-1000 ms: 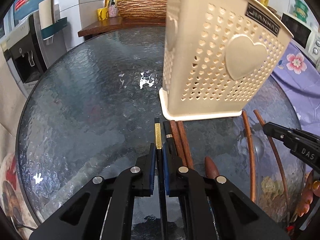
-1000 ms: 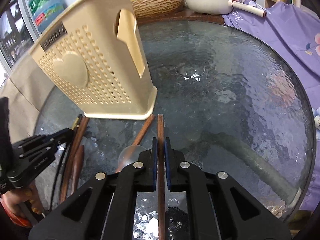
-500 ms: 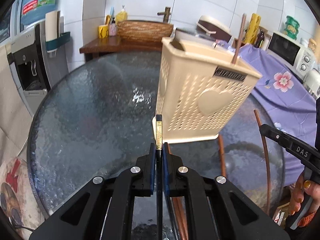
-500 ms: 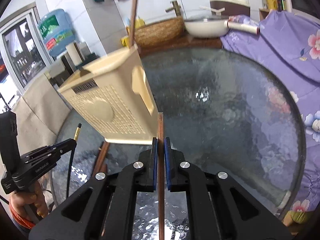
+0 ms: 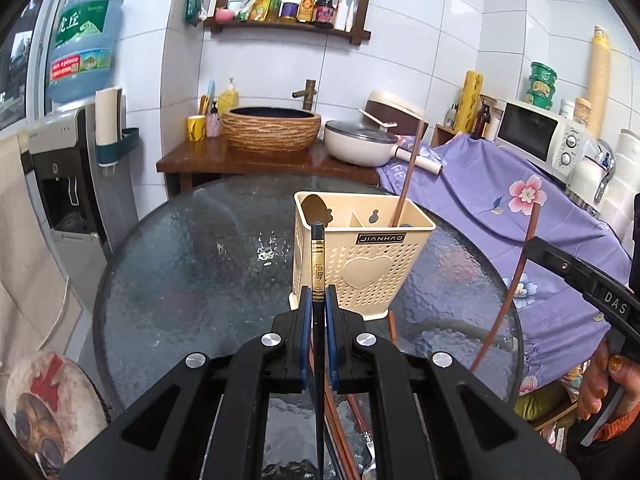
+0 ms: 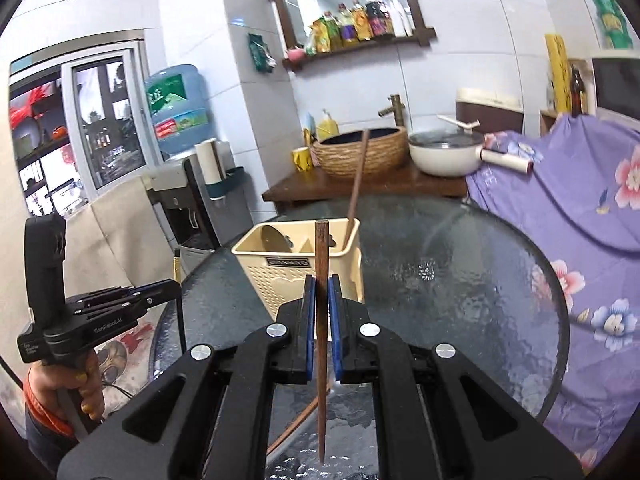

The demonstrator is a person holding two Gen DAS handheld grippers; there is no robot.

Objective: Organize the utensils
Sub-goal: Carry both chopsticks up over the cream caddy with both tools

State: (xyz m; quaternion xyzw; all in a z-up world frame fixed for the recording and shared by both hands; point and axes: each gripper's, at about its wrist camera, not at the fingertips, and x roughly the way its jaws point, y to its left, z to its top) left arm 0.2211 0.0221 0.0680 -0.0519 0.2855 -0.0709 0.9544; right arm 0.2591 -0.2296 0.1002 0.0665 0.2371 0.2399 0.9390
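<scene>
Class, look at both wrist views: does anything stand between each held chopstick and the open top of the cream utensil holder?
Nothing visible does. The left gripper holds a black chopstick, the right gripper a brown chopstick. The utensil holder stands just ahead of both. One brown stick already leans in its far compartment.

the utensil holder (image 5: 362,264) stands on the round glass table (image 5: 192,280), and one chopstick (image 5: 408,178) stands in its right compartment. before the holder, the left gripper (image 5: 319,312) has its jaws closed on a black chopstick (image 5: 318,264), and more chopsticks (image 5: 340,412) lie on the glass under it. right of the holder, the right gripper (image 6: 321,300) clamps a wooden chopstick (image 6: 321,264). behind the holder, past the table's far edge, a basin (image 5: 272,130) and a pan (image 5: 360,142) sit on a wooden counter (image 5: 240,162).
</scene>
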